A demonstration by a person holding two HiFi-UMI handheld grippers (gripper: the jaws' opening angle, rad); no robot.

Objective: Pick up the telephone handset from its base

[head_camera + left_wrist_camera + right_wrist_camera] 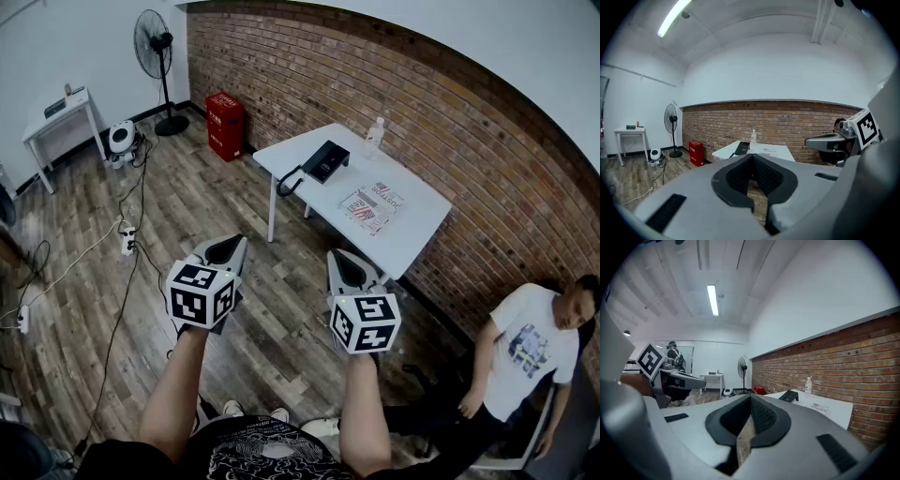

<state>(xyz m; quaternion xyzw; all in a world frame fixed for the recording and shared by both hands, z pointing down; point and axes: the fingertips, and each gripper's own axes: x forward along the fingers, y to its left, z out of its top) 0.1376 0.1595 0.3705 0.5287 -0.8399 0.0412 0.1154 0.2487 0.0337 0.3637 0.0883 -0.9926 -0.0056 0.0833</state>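
Observation:
The black telephone (325,159) sits on the far left part of a white table (412,220), its handset lying on the base and its cord (289,183) hanging over the table edge. Both grippers are held in the air well short of the table, over the wooden floor. My left gripper (228,248) is shut and holds nothing. My right gripper (347,267) beside it has its tips together and is also bare. The telephone (742,148) appears small and far off beyond the left gripper (752,157), and the telephone (790,396) likewise lies beyond the right gripper (751,397).
On the table stand a clear bottle (375,134) and a magazine (371,206). A person (530,347) sits at the right by the brick wall. A red box (225,125), a standing fan (155,42), a small white table (61,117) and floor cables (127,239) lie to the left.

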